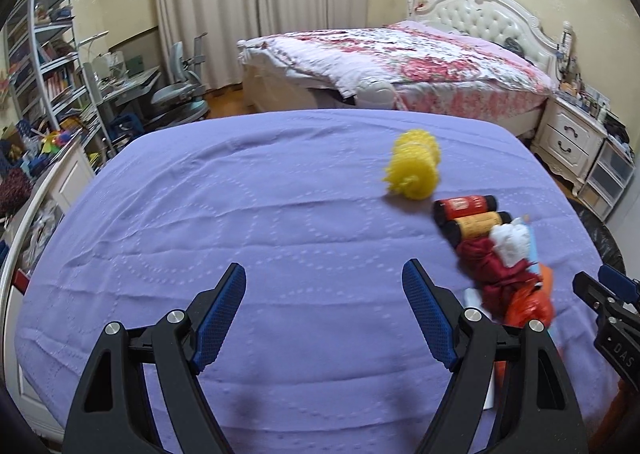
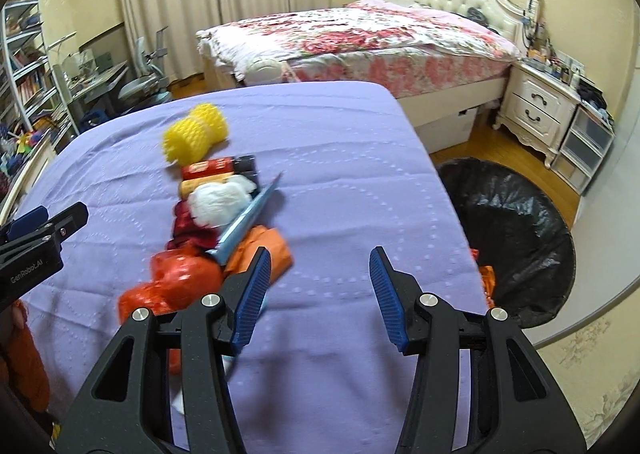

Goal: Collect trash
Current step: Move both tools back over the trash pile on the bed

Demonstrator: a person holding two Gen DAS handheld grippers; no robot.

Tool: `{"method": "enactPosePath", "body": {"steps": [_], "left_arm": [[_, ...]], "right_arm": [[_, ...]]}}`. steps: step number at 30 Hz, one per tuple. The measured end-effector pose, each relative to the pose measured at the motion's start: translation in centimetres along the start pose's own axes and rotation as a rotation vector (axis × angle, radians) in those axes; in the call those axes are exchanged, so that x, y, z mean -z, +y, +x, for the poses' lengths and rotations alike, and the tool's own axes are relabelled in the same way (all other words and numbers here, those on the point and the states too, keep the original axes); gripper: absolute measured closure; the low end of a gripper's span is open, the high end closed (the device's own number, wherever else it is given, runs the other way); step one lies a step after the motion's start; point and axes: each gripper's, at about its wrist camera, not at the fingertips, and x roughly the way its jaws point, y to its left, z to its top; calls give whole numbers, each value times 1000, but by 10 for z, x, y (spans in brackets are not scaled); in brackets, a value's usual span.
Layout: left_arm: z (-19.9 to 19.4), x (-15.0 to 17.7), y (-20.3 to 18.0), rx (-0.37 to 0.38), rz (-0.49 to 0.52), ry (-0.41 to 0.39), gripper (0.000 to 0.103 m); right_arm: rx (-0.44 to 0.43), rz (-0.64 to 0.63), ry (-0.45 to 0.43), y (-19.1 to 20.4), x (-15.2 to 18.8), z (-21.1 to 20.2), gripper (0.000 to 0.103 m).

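beside purple table (image 2: pixel 340 157), black-lined bin (image 2: pixel 516 238) seen only by right wrist

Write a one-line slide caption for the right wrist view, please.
Open right gripper above purple bedcover, trash pile at left, black-lined bin at right.
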Motion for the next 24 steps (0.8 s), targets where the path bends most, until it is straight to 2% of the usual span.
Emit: {"method": "enactPosePath", "body": {"steps": [7,14,24], "left_arm": [[3,11,34,-39,-49,28,25],[-6,21,64,-64,-81,22,25],[-9,24,84,-71,-119,11,25]], "right_arm": [[-30,-48,-13,27,7,-18,53],[-85,-89,-9,50,12,-29,53],[-124,-125,34,80,22,-17,49]]}}
